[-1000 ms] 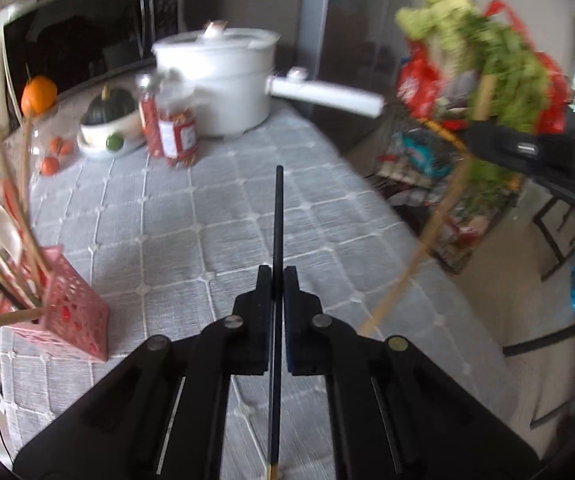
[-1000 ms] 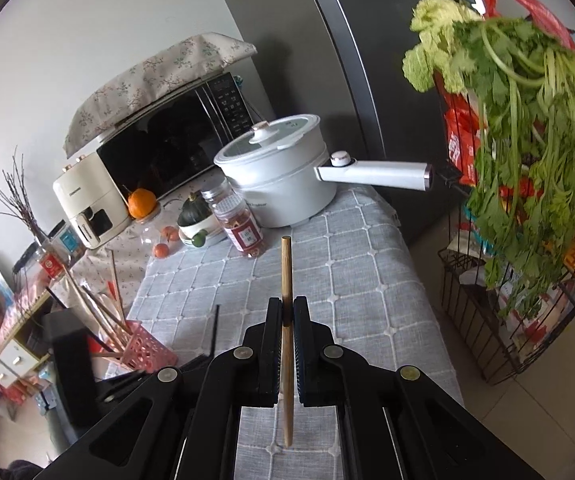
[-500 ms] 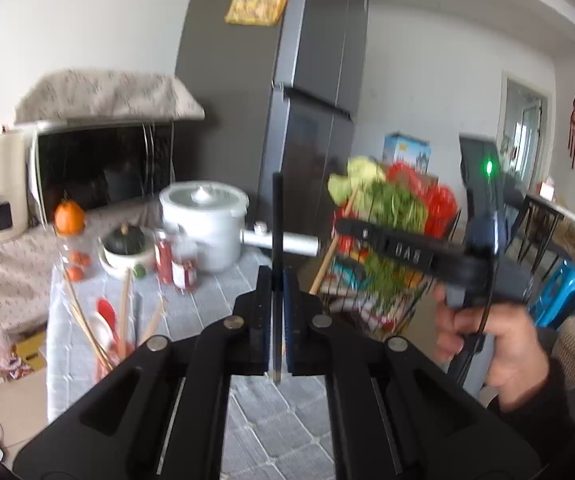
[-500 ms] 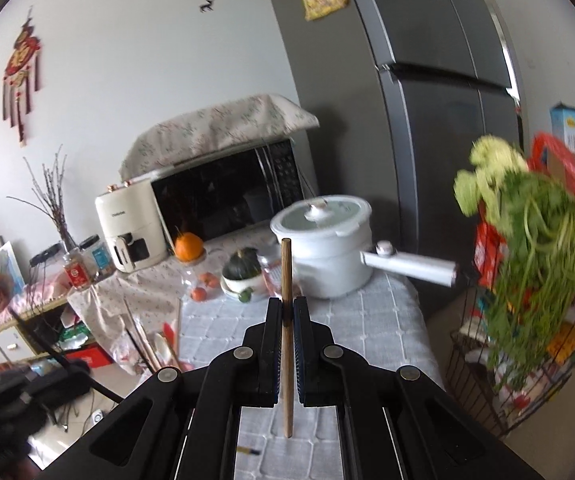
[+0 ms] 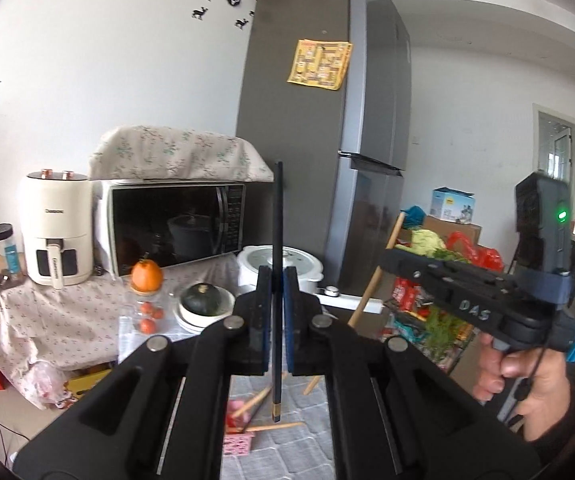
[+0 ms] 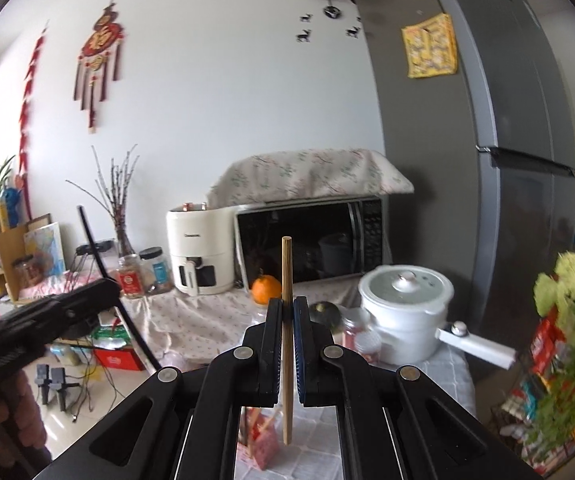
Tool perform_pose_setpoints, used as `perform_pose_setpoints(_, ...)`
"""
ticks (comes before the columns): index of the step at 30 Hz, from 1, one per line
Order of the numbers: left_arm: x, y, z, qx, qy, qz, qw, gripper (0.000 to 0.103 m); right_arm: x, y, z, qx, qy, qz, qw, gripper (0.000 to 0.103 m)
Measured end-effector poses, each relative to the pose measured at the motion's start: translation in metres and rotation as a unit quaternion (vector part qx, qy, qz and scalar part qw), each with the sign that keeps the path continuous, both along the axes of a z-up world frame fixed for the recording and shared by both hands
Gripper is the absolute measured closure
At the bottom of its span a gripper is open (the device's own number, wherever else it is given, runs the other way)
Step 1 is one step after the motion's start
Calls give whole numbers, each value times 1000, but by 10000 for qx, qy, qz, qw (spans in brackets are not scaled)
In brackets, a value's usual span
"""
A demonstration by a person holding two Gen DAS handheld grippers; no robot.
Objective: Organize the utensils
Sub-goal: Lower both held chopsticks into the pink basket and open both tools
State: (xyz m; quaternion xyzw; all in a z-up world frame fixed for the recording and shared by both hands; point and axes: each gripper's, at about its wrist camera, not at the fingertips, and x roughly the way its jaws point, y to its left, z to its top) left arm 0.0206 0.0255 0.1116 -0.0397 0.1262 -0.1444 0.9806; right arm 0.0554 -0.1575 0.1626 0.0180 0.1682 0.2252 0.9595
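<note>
Holding one chopstick in each pair of tongs, you are carrying both upright above the counter [image 5: 307, 444]. Your left tongs [image 5: 275, 312] are clamping a black chopstick [image 5: 277, 216] about midway along its length, the metal-tipped end hanging below the pads. Your right tongs [image 6: 287, 344] are pinching a wooden chopstick [image 6: 286, 268] a little below its middle, most of it standing above the pads. Both sticks are probably light, stiff and thin, so they are likely to pivot or slide in a pad grip; the lacquered black one is looking the more slippery. You are gripping near the middle, which seems sensible for balance. The pink basket [image 5: 239, 442], already carrying other wooden sticks, is sitting low on the counter beneath your tongs, and it is looking light enough to tip if a stick is dropped in at an angle.
</note>
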Motion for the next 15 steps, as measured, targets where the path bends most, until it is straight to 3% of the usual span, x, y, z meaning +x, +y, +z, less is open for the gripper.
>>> perform_pose_setpoints(5,15,16,-22,108,-51,238,9996,97,10,27,-5,9,-173,149,9997,98)
perform_pose_setpoints(12,38,19,-78,575,-9,214,9981,97,36,35,-28,518,1,326,9981,98)
perform_pose_setpoints(15,50,17,-94,704,252,133,9971,97,45,39,-41,656,101,393,9970,98)
